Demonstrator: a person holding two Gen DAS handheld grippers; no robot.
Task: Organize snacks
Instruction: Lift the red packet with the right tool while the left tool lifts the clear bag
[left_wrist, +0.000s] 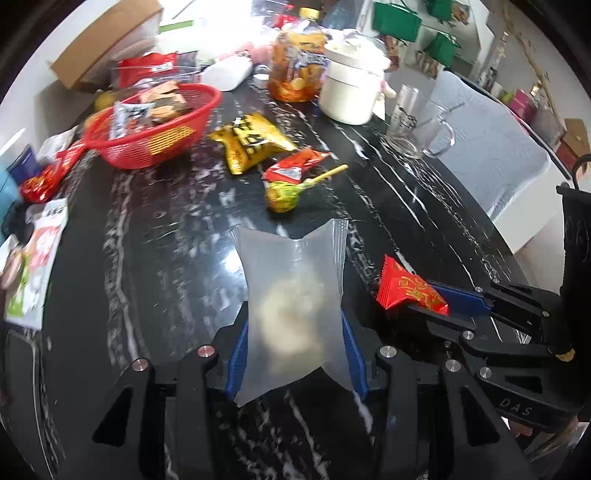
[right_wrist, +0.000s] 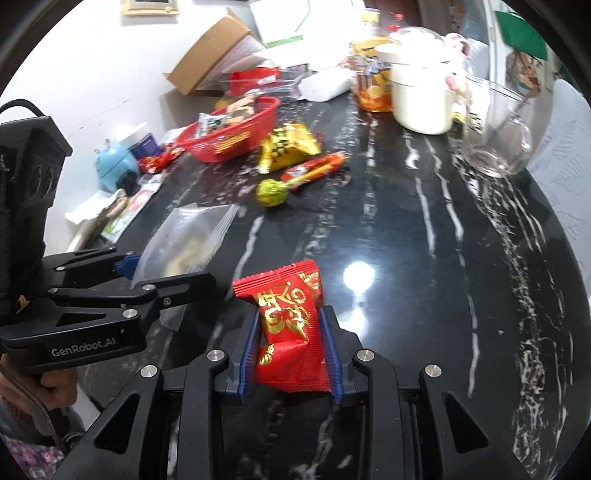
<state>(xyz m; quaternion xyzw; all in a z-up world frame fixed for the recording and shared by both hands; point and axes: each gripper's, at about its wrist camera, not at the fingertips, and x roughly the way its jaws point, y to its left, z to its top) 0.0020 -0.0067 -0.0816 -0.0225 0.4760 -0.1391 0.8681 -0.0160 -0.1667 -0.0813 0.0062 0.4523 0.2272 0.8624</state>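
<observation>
My left gripper (left_wrist: 293, 325) is shut on a clear plastic pouch (left_wrist: 291, 280) with something beige inside, held just above the black marble table (left_wrist: 166, 240). Just to its right, my right gripper (left_wrist: 424, 297) is shut on a red snack packet (left_wrist: 402, 286) with gold lettering. The right wrist view shows that red packet (right_wrist: 284, 295) upright between the blue pads of the right gripper (right_wrist: 290, 314), and the left gripper (right_wrist: 166, 271) with the pouch (right_wrist: 192, 232) at the left. Farther back stand a red basket (left_wrist: 147, 136) with several snacks, a yellow packet (left_wrist: 251, 142), an orange-red packet (left_wrist: 295, 168) and a green lollipop (left_wrist: 282, 194).
A glass mug (left_wrist: 417, 125), a white pot (left_wrist: 351, 88) and an orange drink bottle (left_wrist: 295, 66) stand at the back right. A cardboard box (left_wrist: 107, 40) sits at the back left. More packets (left_wrist: 33, 266) lie along the table's left edge.
</observation>
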